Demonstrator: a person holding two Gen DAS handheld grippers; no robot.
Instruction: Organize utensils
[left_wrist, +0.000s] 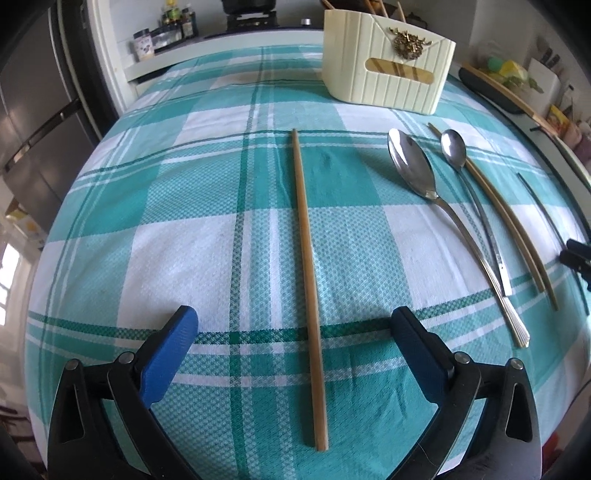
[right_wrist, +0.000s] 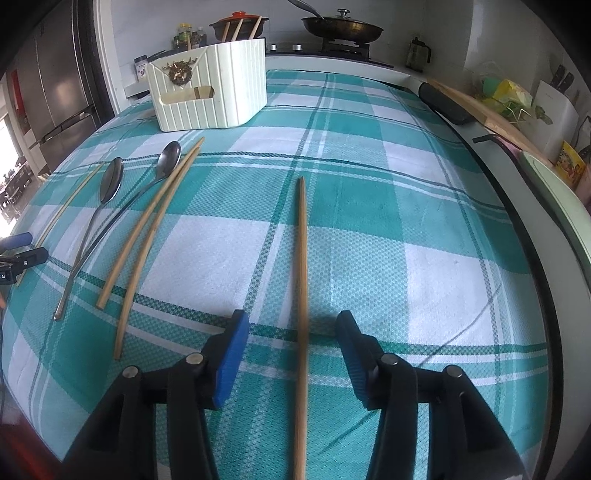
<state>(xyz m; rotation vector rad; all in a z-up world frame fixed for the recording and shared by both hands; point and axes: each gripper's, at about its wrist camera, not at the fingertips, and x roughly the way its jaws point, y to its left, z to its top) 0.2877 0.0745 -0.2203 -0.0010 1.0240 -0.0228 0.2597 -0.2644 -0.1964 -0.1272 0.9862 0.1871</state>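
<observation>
My left gripper (left_wrist: 293, 317) stands wide open over a bamboo chopstick (left_wrist: 306, 258) that lies on the teal checked cloth, and neither pad touches it. My right gripper (right_wrist: 292, 319) is open around another chopstick (right_wrist: 302, 258), with gaps on both sides. Two steel spoons (left_wrist: 412, 166) (left_wrist: 453, 146) and a pair of chopsticks (left_wrist: 498, 210) lie side by side between the two grippers. In the right wrist view the spoons (right_wrist: 112, 181) and that pair (right_wrist: 155, 221) are at the left. A cream utensil holder (left_wrist: 388, 59) (right_wrist: 210, 96) at the far end of the table has chopsticks standing in it.
A steel fridge (right_wrist: 62, 85) stands at the far left. Behind the table is a stove with a pan (right_wrist: 343, 27) and a red-lidded pot (right_wrist: 238, 24). A wooden board (right_wrist: 487, 114) and clutter line the counter along the right table edge.
</observation>
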